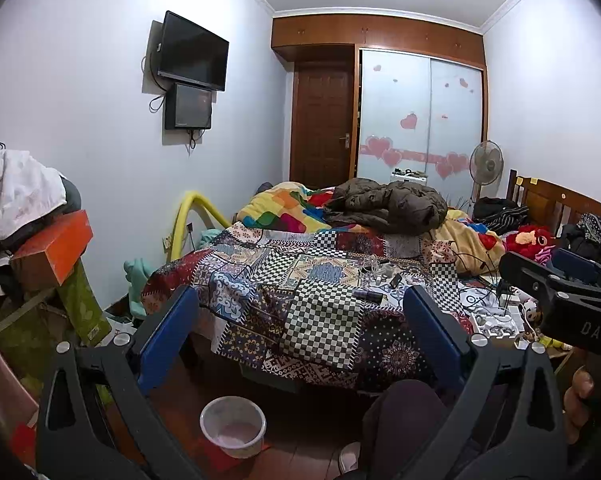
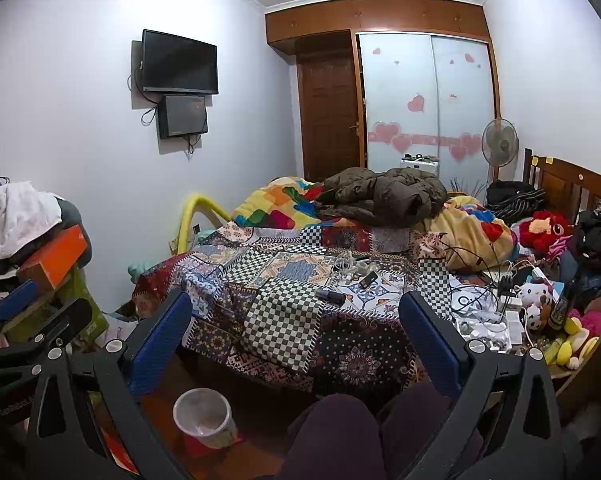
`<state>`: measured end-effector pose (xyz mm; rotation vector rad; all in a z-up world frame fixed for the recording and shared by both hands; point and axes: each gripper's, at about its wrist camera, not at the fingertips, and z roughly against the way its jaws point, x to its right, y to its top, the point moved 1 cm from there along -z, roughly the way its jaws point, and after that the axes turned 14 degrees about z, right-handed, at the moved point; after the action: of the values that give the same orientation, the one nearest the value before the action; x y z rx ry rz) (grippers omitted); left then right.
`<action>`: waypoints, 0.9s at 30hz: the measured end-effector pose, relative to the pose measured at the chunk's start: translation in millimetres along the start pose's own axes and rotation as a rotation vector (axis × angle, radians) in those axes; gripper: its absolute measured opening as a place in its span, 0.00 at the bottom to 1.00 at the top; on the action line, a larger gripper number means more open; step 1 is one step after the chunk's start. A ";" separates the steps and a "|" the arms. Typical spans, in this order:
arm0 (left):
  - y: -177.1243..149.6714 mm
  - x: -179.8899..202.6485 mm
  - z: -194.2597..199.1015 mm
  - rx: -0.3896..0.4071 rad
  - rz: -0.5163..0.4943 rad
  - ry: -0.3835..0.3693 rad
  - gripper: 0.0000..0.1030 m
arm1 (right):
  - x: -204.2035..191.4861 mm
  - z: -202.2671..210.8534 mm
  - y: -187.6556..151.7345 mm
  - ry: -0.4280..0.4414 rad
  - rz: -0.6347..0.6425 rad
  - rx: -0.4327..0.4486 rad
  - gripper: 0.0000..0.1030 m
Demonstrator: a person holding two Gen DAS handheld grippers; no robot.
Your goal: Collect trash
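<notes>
Both grippers, left (image 1: 300, 332) and right (image 2: 296, 332), fingers released; bin (image 2: 204, 416) seemingly empty.

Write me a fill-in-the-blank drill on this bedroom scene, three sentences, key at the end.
1. The translucent bin stands on the ____.
2. Both the left claw and the right claw are ____, holding nothing.
3. A brown puffer jacket lies on the ____.

Missing words: floor; open; bed

My left tongs (image 1: 300, 332) and right tongs (image 2: 296, 336) have black frames, silver screws and blue ribbed pads (image 1: 168, 332). I wear dark maroon trousers (image 2: 340, 432).
</notes>
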<state>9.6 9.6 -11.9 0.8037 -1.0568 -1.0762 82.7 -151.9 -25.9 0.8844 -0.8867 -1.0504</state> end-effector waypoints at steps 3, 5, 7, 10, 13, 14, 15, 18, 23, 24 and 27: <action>0.1 -2.1 -0.6 -0.002 0.004 0.001 1.00 | -4.0 -1.1 -0.2 0.004 0.005 -0.008 1.00; -0.2 -2.4 -0.8 -0.001 0.004 0.002 1.00 | -4.7 -1.7 -0.6 0.006 0.008 -0.009 1.00; -0.5 -2.6 -0.8 -0.002 0.006 0.003 1.00 | -5.5 -2.4 0.3 0.005 0.010 -0.009 1.00; -0.8 -3.5 -1.4 -0.003 0.007 0.004 1.00 | -5.4 -1.8 1.1 0.005 0.009 -0.006 1.00; -0.4 -4.0 -2.3 -0.003 0.008 0.006 1.00 | -5.4 -1.9 1.0 0.006 0.011 -0.005 1.00; -0.3 -4.0 -2.3 -0.003 0.009 0.006 1.00 | -5.4 -2.0 1.1 0.007 0.011 -0.006 1.00; -0.4 -3.9 -2.4 -0.003 0.010 0.006 1.00 | -5.4 -1.9 1.2 0.007 0.011 -0.006 1.00; -0.7 -4.6 -2.5 -0.004 0.015 0.006 1.00 | -5.4 -2.0 1.0 0.006 0.011 -0.006 1.00; -0.3 -5.0 -2.7 -0.002 0.015 0.007 1.00 | -5.3 -2.0 1.3 0.005 0.011 -0.004 1.00; -0.5 -4.7 -3.1 -0.002 0.014 0.007 1.00 | -5.2 -2.1 1.2 0.005 0.010 -0.005 1.00; -0.5 -5.0 -3.0 -0.003 0.015 0.006 1.00 | -5.2 -2.3 1.4 0.006 0.008 -0.005 1.00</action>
<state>11.7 14.3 -14.7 0.7954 -1.0548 -1.0617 83.9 -146.2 -26.4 0.8789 -0.8820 -1.0426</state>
